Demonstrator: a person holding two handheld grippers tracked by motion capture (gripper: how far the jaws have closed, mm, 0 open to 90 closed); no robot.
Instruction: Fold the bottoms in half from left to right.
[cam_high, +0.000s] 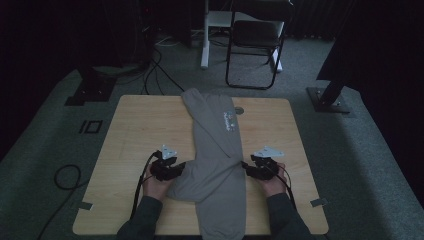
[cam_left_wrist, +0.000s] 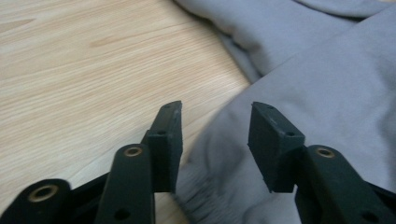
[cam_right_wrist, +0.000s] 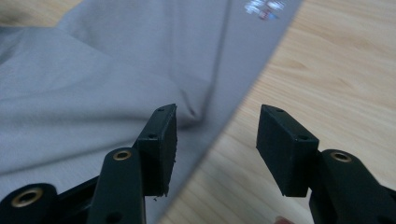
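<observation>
Grey sweatpants (cam_high: 216, 150) lie lengthwise down middle of wooden table (cam_high: 140, 130), near end hanging over front edge. Left gripper (cam_high: 181, 169) at garment's left edge, jaws spread wide, grasping nothing; left gripper view shows ribbed cuff (cam_left_wrist: 205, 186) between pads, bare wood left of it. Right gripper (cam_high: 245, 167) at right edge, jaws equally wide, empty; right gripper view shows fabric edge running between pads, small printed logo (cam_right_wrist: 264, 8) farther off. High view shows both hands, black chair (cam_high: 255, 40) beyond table.
</observation>
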